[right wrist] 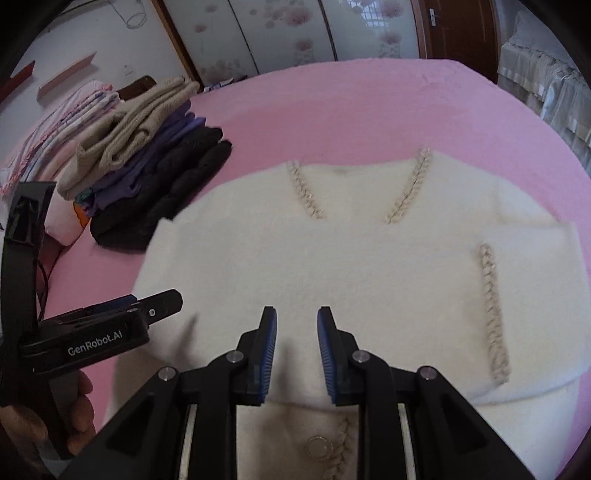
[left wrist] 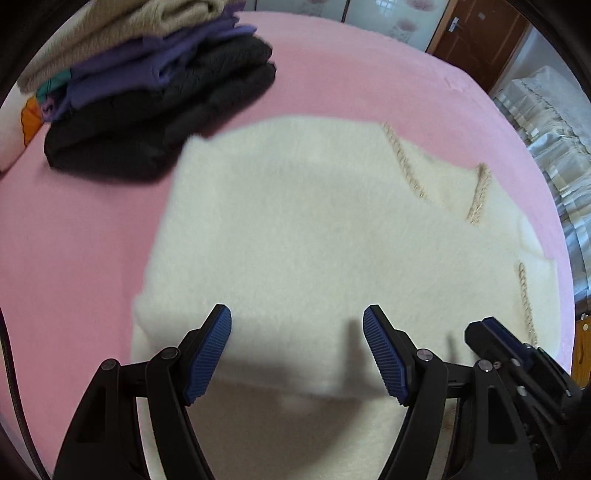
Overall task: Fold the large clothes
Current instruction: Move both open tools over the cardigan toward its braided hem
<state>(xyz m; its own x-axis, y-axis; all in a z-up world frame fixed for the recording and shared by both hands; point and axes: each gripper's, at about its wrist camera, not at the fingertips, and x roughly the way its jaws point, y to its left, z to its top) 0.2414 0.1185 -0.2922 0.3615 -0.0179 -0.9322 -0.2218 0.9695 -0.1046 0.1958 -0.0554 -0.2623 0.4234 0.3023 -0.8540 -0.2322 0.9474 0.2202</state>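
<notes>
A cream fluffy cardigan (left wrist: 295, 229) (right wrist: 351, 266) with braided trim lies flat on the pink bed (left wrist: 351, 81) (right wrist: 369, 110), its V-neck away from me. A folded layer lies across its front, and a round button (right wrist: 318, 449) shows below that layer's near edge. My left gripper (left wrist: 297, 310) hovers just above the near part of the cardigan, open wide, with nothing between its blue pads. Beside it my right gripper (right wrist: 296, 312) stands open with a narrow gap and holds nothing. The left gripper (right wrist: 159, 302) shows in the right wrist view, held by a hand (right wrist: 74, 406).
A stack of folded clothes (left wrist: 159, 92) (right wrist: 159, 173), beige over purple over black, sits on the bed just left of the cardigan. Pillows (right wrist: 74, 122) lie behind the stack. Wardrobe doors (right wrist: 288, 33) and a wooden door (left wrist: 476, 40) stand beyond the bed.
</notes>
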